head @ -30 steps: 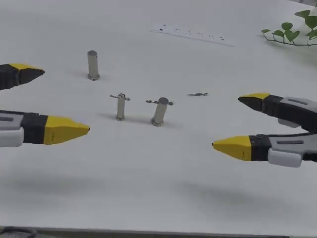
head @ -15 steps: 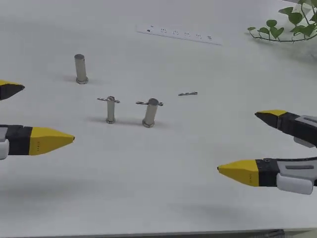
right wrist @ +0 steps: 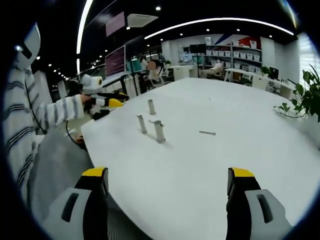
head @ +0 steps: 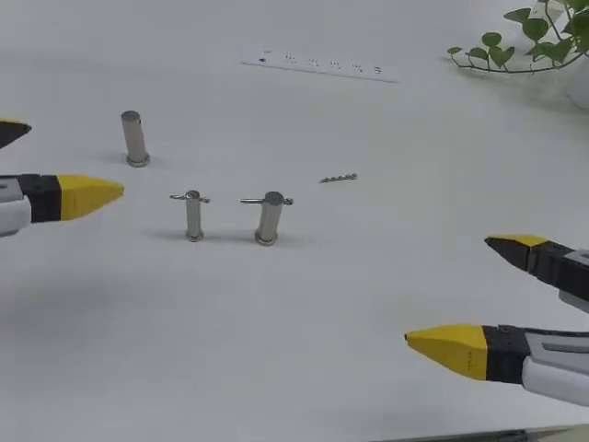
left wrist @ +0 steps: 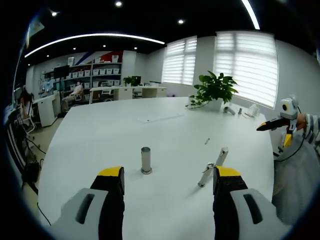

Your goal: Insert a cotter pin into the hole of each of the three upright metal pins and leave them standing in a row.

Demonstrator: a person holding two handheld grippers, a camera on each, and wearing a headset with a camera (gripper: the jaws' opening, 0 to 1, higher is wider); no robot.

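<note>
White tabletop [head: 304, 350] spreads under everything. The left gripper [head: 76, 158] hangs level at the left edge of the head view, its yellow-tipped jaws spread wide with nothing between them, aimed rightward. The right gripper [head: 446, 290] sits low at the near right, likewise level, jaws wide apart and empty, aimed left. Both are well apart from the metal pins.

The right gripper view shows a striped sleeve [right wrist: 47, 117] behind the left gripper [right wrist: 107, 102]. The left gripper view shows the leafy plant [left wrist: 212, 87] standing in a pale pot [left wrist: 216, 104] at the table's far side. In the head view its leaves [head: 525, 41] reach in at the top right, and a white power strip [head: 320, 64] lies flat near the far edge.

A bare metal pin [head: 134, 138] stands upright, apart from the other two and farther back. The middle metal pin [head: 193, 219] stands upright with a cotter pin [head: 179, 197] through its head. The right metal pin [head: 269, 221] — just beside it — looks to lean a little, and a second cotter pin [head: 253, 200] crosses its top. A loose cotter pin [head: 339, 178] lies flat on the table to their right.
</note>
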